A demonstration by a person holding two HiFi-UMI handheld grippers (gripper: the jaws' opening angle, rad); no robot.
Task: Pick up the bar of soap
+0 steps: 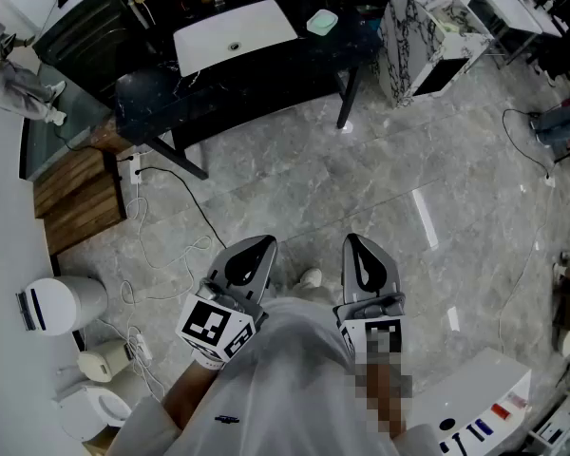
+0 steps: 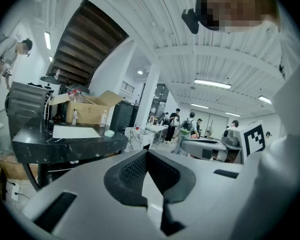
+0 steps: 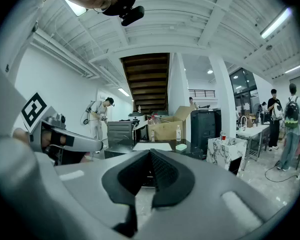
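The bar of soap (image 1: pixel 322 23) is pale green and lies on the black table (image 1: pixel 266 84), to the right of a white basin (image 1: pixel 235 34). It shows small in the left gripper view (image 2: pixel 109 133) and in the right gripper view (image 3: pixel 181 147). My left gripper (image 1: pixel 252 245) and right gripper (image 1: pixel 359 245) are held side by side close to my body, over the grey floor and well short of the table. Both point toward the table. Each gripper's jaws meet at the tip with nothing between them, as seen for the left gripper (image 2: pixel 147 152) and the right gripper (image 3: pixel 151 152).
A marble-patterned cabinet (image 1: pixel 427 41) stands right of the table. Cables (image 1: pixel 161 245) trail over the floor at the left, near a white bin (image 1: pixel 62 304). A cardboard box (image 3: pixel 167 129) and bottles stand behind the basin. A person (image 3: pixel 97 116) stands at the far left, and several others are farther back.
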